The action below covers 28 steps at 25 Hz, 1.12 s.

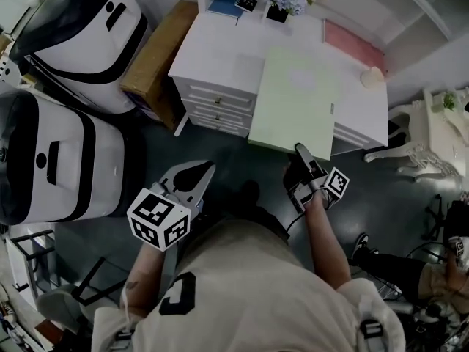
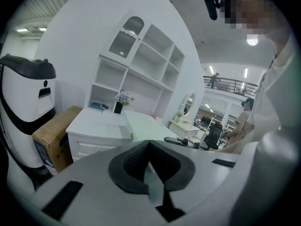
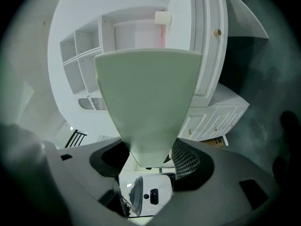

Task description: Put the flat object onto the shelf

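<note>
- A white counter (image 1: 220,57) with drawers carries a white shelf (image 2: 141,65) of open compartments along its back edge.
- A blue book (image 1: 223,1) and a flower pot (image 1: 278,12) stand by the counter's back edge, at the foot of the shelf.
- A pink sheet (image 1: 353,42) lies near the back right corner.
- A cardboard box (image 1: 157,57) leans by the counter's left side, next to two white machines (image 1: 66,160).
- The pale green board (image 1: 293,101) lies over the counter's middle and overhangs its front edge. I cannot tell whether it rests on the top.
- The right tongs (image 1: 302,152) clamp the board's near edge, a pad on each face.
- The left tongs (image 1: 196,173) are closed and empty, well left of the board, over the floor.
</note>
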### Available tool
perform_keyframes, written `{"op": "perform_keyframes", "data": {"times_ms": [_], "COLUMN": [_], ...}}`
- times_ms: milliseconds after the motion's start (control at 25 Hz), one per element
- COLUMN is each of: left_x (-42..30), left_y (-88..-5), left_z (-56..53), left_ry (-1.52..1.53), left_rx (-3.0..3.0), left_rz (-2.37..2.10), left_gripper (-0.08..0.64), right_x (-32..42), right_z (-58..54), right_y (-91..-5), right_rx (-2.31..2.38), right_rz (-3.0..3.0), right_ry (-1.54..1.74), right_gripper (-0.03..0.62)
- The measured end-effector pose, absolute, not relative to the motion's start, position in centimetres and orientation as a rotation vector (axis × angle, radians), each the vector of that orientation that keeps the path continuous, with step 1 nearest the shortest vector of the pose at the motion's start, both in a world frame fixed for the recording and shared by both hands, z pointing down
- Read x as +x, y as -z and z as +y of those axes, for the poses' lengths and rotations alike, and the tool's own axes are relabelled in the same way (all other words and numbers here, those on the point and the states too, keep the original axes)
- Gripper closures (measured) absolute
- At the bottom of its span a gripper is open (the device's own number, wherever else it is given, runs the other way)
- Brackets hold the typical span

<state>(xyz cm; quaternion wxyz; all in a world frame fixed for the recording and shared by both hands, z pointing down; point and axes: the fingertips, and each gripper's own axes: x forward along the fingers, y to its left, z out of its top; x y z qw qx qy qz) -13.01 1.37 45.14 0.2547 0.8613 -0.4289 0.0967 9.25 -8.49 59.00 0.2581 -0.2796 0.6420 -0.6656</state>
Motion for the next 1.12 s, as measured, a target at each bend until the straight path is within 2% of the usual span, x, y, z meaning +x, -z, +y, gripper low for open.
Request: {"op": "perform_keyframes", "data": {"times_ms": [520, 1120], "left_x": [-16.6, -15.3], "left_y": [-44.8, -45.9], "left_z": [5.8, 8.6], "left_ry": [-0.216, -0.269], "left_rx": [2.395, 2.456], "left_rz": [-1.062, -0.862], "left_gripper": [0.546, 0.546], "right_x": [5.5, 5.6], "right_z": [-1.5, 5.3], "right_y": [-55.8, -53.1], "right_rx": [-0.762, -0.825], "right_rz": [1.762, 1.723], "right_ry": [1.723, 1.644], "right_gripper": [0.301, 0.300]}}
